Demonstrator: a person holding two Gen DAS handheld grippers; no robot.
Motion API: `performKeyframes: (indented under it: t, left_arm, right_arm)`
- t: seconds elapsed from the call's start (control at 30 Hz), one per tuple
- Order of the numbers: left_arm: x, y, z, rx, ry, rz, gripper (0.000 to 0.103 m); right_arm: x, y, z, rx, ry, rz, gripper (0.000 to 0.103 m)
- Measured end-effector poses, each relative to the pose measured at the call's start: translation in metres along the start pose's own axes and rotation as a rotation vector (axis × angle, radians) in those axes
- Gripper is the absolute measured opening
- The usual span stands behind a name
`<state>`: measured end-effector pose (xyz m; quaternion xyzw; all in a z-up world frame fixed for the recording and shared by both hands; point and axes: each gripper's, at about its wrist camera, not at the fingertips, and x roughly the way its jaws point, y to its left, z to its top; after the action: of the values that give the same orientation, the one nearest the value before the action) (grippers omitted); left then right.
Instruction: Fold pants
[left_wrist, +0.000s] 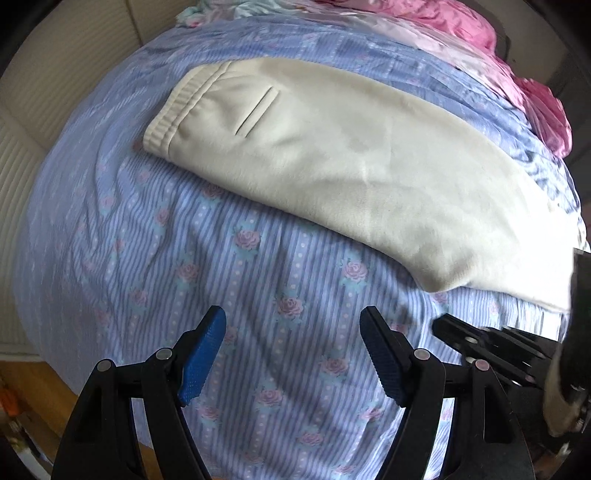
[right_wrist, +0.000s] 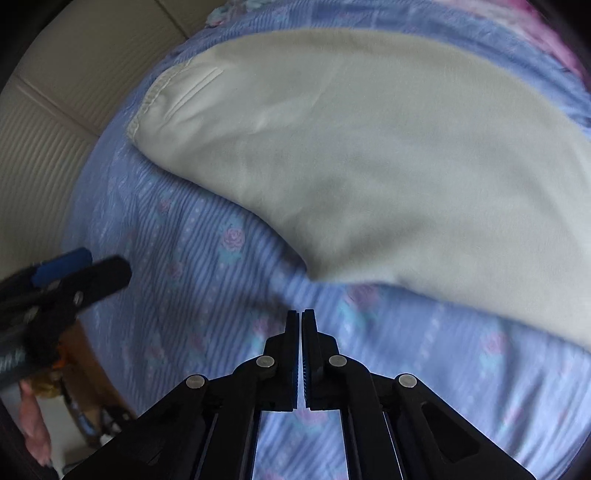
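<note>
Cream pants (left_wrist: 332, 147) lie folded lengthwise on the blue striped, rose-printed sheet (left_wrist: 184, 258), waistband at the upper left, legs running to the lower right. The same pants (right_wrist: 369, 147) fill the upper half of the right wrist view. My left gripper (left_wrist: 293, 325) hovers over bare sheet below the pants, its blue pads wide apart with nothing between them. My right gripper (right_wrist: 301, 317) has its pads pressed together with nothing in them, just below the pants' lower edge. The right gripper (left_wrist: 480, 339) also shows at the lower right of the left wrist view, and the left gripper (right_wrist: 66, 273) at the left edge of the right one.
A pink quilt (left_wrist: 480, 33) is bunched at the far right of the bed. A cream ribbed headboard or wall panel (left_wrist: 44, 110) runs along the left. The bed's near left edge drops to a wooden floor (left_wrist: 29, 387) with small clutter. A hand (right_wrist: 33, 417) shows at lower left.
</note>
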<state>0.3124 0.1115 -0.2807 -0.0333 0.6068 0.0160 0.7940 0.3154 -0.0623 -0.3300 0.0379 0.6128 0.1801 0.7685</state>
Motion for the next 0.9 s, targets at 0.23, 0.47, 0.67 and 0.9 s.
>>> performKeyframes:
  t: [0.23, 0.47, 0.67, 0.9]
  left_arm:
    - [-0.047, -0.011, 0.002, 0.144, -0.055, -0.040, 0.074]
    - [-0.105, -0.043, 0.003, 0.308, -0.126, -0.132, 0.074]
    - [-0.148, -0.091, 0.000, 0.393, -0.196, -0.224, 0.074]
    - [-0.179, -0.168, -0.006, 0.447, -0.265, -0.248, 0.074]
  right_arm:
    - [-0.079, -0.008, -0.022, 0.159, -0.104, -0.030, 0.037]
    - [-0.172, -0.012, -0.036, 0.266, -0.277, -0.112, 0.050]
    - [-0.232, -0.037, -0.054, 0.344, -0.397, -0.162, 0.051]
    - [-0.285, -0.087, -0.079, 0.394, -0.499, -0.197, 0.064]
